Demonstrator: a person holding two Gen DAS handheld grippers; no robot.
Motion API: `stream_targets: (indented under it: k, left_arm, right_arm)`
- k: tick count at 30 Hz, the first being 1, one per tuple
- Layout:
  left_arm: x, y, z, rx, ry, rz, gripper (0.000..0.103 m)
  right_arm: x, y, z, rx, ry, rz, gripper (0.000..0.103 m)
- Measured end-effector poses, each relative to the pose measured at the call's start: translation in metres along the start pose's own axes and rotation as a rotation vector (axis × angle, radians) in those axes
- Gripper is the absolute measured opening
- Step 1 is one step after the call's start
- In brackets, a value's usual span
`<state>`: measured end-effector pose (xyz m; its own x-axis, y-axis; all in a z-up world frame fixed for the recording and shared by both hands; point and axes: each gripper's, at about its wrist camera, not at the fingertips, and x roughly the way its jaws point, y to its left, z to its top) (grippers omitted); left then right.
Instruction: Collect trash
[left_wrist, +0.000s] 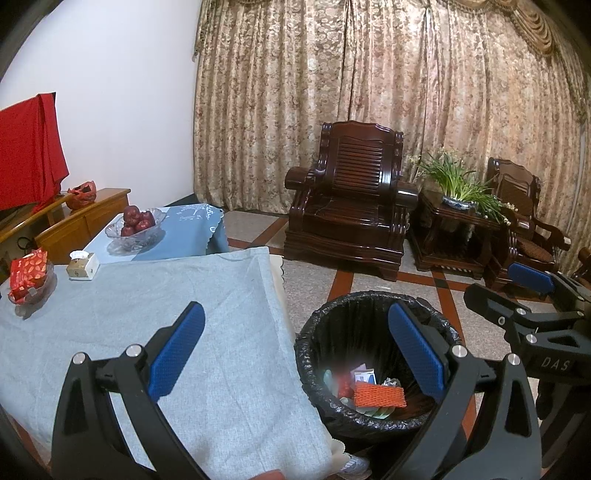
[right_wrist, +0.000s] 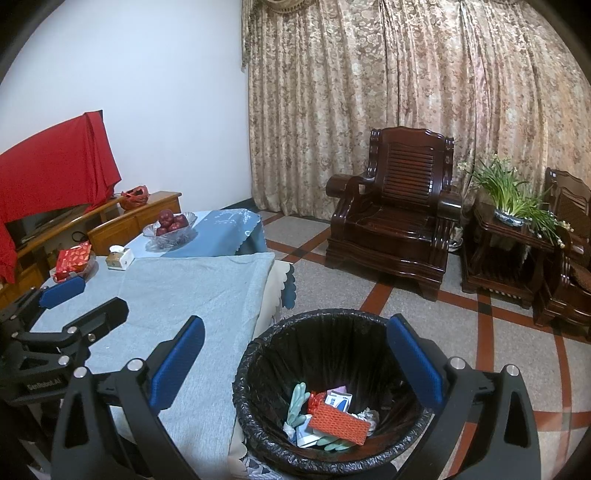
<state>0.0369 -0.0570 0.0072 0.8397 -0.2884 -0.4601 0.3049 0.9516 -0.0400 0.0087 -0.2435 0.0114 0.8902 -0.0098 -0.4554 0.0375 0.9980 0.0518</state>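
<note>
Both your grippers are spread wide with nothing between the pads: the left gripper (left_wrist: 295, 354) hangs over the table (left_wrist: 129, 325) edge and the bin (left_wrist: 373, 421), and the right gripper (right_wrist: 295, 362) sits right above the bin (right_wrist: 258, 413). The left one also shows at 9 o'clock in the right view, the right one at 3 o'clock in the left view.

This looks like the end of a drop, or the end of the job. The trash is in the bin: an orange foam net (right_wrist: 340, 421) on top, a pale green glove (right_wrist: 297, 404) at its 9 o'clock, a small white-and-blue carton (right_wrist: 338, 400) at 12, and crumpled paper or foil at 3; what lies under them is hidden.

The near cloth shows nothing loose. At the table's 10 o'clock corner stand a red packet (left_wrist: 27, 273) in a glass dish, a tissue box (left_wrist: 83, 266), and farther back a bowl (left_wrist: 135, 229) of red apples. None of these reads as rubbish to me, though the red packet is worth a look.

So your next move, as I judge it, is to lift clear of the rim, swing toward 10 o'clock and check that corner. Watch the liner: a pad catching its crinkled edge could drag the bag loose.
</note>
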Motion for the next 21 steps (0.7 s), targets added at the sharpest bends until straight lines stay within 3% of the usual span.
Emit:
stream_targets:
  k: [21]
  left_arm:
    - [0.002, 0.016, -0.002, -0.002, 0.002, 0.004, 0.097]
  right_arm:
    - [0.003, 0.004, 0.005, -0.011, 0.002, 0.005, 0.097]
